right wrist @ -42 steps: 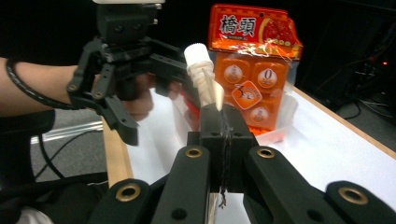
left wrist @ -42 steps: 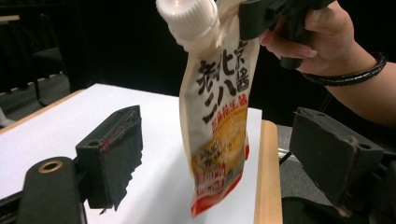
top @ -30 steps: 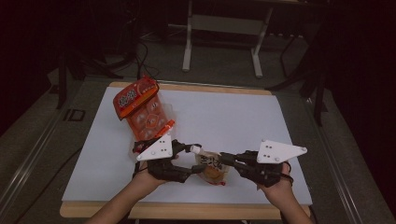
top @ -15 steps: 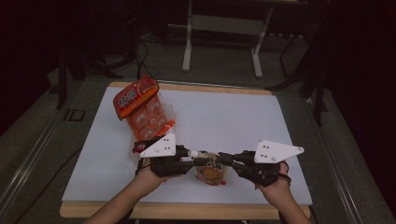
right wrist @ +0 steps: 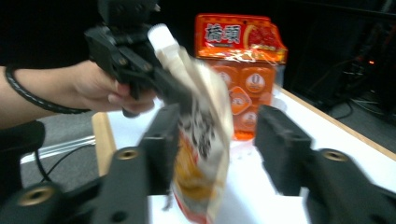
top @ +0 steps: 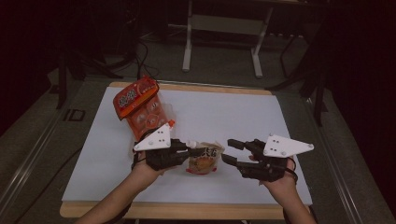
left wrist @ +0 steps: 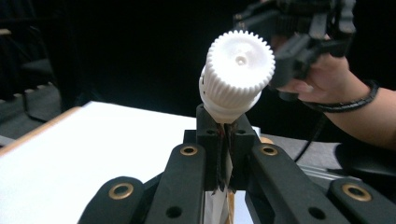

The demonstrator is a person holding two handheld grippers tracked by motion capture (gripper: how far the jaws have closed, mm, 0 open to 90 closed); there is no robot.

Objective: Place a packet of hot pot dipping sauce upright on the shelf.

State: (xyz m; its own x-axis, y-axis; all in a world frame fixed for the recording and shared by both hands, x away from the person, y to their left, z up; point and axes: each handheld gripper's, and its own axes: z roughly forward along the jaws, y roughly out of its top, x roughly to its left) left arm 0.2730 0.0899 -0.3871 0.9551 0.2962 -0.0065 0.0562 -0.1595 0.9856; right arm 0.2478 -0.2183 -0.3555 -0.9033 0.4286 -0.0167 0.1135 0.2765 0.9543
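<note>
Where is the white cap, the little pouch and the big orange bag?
white cap (left wrist: 239,63), left gripper view, on its ridged round top.
little pouch (top: 204,159), high view, on its printed front.
big orange bag (right wrist: 240,35), right gripper view, on its orange header with white letters.

Recording lab or test studio, not a home or shop. Indicated by: white tabletop (top: 243,116) with plain wooden edging, set alone on grey flooring (top: 42,140) in a darkened room with black surroundings; metal stand legs (top: 189,42) and loose cables (top: 135,51) behind it. Further indicated by camera-bearing hand-held tongs, left (top: 189,150) and right (top: 229,150), each topped with a grey three-cornered plate.
</note>
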